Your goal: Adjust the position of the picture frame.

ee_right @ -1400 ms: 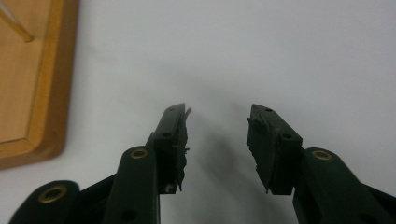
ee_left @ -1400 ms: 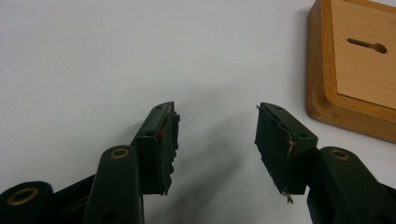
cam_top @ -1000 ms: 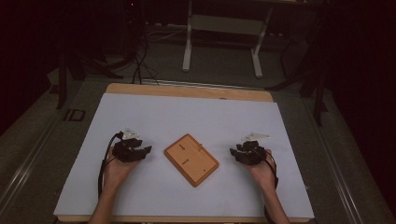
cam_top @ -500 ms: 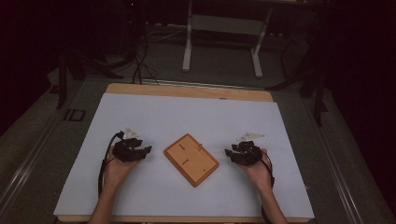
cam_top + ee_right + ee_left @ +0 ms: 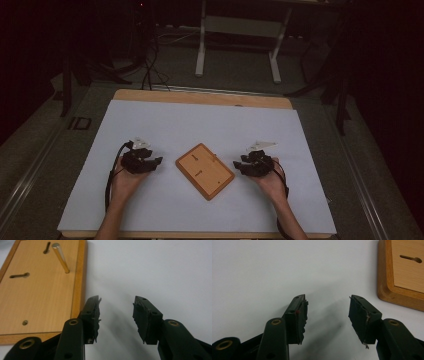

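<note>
A flat wooden board [image 5: 205, 170] with keyhole slots lies turned at an angle in the middle of the white sheet. A thin brass peg [image 5: 60, 257] stands up from it. My left gripper [image 5: 156, 161] rests on the sheet just left of the board, open, nothing between its jaws; in the left gripper view [image 5: 327, 312] the board's corner [image 5: 402, 270] shows at the upper right. My right gripper [image 5: 237, 164] sits by the board's right edge; its jaws have just been opening and stand open and empty [image 5: 116, 316], the left one next to the board's rim [image 5: 78, 290].
The white sheet [image 5: 200, 125] covers a wooden table whose far edge [image 5: 200, 97] shows bare. A white metal stand [image 5: 237, 30] and cables lie on the dark floor beyond. Bare sheet lies ahead of both grippers.
My right gripper has shifted slightly left toward the board's edge. The left hand and the board have stayed where they were.
</note>
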Demonstrator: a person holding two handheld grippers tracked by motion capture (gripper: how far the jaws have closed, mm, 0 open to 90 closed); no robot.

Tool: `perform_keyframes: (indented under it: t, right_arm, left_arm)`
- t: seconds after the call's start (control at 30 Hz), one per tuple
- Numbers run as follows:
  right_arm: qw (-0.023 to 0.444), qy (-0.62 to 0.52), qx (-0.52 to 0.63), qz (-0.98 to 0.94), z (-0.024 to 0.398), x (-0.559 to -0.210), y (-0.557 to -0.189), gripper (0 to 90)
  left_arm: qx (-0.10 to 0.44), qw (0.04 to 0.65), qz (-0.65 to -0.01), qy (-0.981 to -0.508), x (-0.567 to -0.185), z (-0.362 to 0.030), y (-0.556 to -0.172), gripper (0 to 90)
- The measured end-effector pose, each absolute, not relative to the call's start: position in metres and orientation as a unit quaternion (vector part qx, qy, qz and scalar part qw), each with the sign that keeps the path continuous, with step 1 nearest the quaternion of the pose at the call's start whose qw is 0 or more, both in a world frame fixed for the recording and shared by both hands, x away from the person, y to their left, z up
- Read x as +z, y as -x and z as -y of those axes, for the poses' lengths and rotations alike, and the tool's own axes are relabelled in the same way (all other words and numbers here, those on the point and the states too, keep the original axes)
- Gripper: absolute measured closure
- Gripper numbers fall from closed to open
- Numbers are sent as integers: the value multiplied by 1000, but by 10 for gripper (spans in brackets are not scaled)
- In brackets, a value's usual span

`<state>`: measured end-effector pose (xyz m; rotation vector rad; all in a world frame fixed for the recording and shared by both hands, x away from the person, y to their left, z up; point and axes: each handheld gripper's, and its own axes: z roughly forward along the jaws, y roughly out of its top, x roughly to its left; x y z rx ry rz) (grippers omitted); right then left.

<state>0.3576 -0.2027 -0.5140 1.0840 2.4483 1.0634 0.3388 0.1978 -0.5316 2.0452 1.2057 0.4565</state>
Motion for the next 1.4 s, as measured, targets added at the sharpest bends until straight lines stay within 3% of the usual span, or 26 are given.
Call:
perform_keyframes:
  t: [0.57,1.03,1.4]
  right_arm:
    - [116,-337,381,-853,169,-508,-360,562]
    - [97,-331,396,-851,152,-512,-364,628]
    - [97,-334,405,-846,133,-516,-367,750]
  left_arm:
    - [176,354,-468,-790,-531,-199,-339,478]
    - [175,348,-467,-793,-532,-199,-339,478]
    - [179,342,-465,-796,-532,-199,-339,478]
